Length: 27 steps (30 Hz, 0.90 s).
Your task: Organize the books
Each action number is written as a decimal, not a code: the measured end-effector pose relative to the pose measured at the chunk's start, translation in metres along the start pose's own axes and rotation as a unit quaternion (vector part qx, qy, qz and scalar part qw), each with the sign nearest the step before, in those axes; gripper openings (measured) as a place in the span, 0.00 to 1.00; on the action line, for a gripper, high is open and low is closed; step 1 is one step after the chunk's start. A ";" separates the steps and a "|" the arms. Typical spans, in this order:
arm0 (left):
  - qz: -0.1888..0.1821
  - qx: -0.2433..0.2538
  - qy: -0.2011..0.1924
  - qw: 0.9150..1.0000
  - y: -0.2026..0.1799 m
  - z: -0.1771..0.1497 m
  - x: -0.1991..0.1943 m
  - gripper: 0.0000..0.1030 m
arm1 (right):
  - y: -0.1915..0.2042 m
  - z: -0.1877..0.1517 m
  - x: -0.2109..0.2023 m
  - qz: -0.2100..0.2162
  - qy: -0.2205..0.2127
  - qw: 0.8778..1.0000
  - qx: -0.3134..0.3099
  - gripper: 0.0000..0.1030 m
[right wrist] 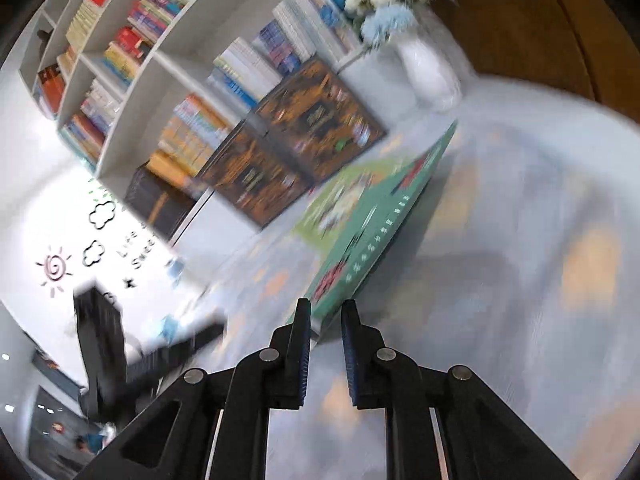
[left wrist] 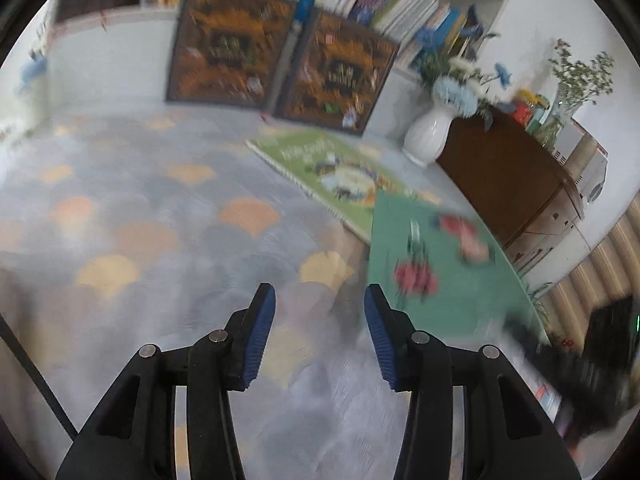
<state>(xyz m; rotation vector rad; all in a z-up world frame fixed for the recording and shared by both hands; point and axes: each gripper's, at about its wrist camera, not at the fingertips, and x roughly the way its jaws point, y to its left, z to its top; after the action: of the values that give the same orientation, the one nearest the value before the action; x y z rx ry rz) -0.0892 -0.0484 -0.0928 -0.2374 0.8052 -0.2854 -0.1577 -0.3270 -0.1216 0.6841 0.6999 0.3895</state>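
Note:
A teal-green picture book (right wrist: 380, 216) hangs tilted above the rug, and my right gripper (right wrist: 326, 308) is shut on its near corner. In the left wrist view the same teal-green book (left wrist: 440, 280) sits at the right, with the right gripper a black blur (left wrist: 536, 348) at its lower edge. My left gripper (left wrist: 320, 300) hovers open over the rug, holding nothing. A light-green book (left wrist: 332, 168) lies flat on the rug beyond. Two dark brown books (left wrist: 228, 48) (left wrist: 340, 72) lean upright against the white bookshelf (right wrist: 160, 52).
The shelf is packed with upright books. A white vase of blue flowers (left wrist: 428, 136) stands on the floor beside a brown wooden cabinet (left wrist: 500, 168) at the right. A grey rug with orange scallops (left wrist: 160, 220) covers the floor. Both views are motion-blurred.

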 end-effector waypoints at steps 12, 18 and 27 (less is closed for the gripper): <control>0.016 -0.021 0.025 0.999 0.026 -0.073 -0.069 0.48 | 0.096 -0.106 -0.002 0.089 0.209 0.969 -0.096 0.37; -0.038 0.008 0.086 0.996 -0.009 -0.107 -0.050 0.48 | 0.043 -0.010 0.014 -0.106 0.092 0.973 -0.186 0.64; 0.020 0.059 0.124 0.990 -0.021 -0.112 -0.022 0.48 | -0.006 0.024 0.070 -0.117 0.205 0.959 -0.157 0.70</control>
<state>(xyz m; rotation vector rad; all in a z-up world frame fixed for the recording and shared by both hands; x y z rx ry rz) -0.1895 -0.0722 -0.1469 -0.0738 1.0337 -0.3276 -0.0914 -0.3041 -0.1441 0.2124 1.0738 0.4173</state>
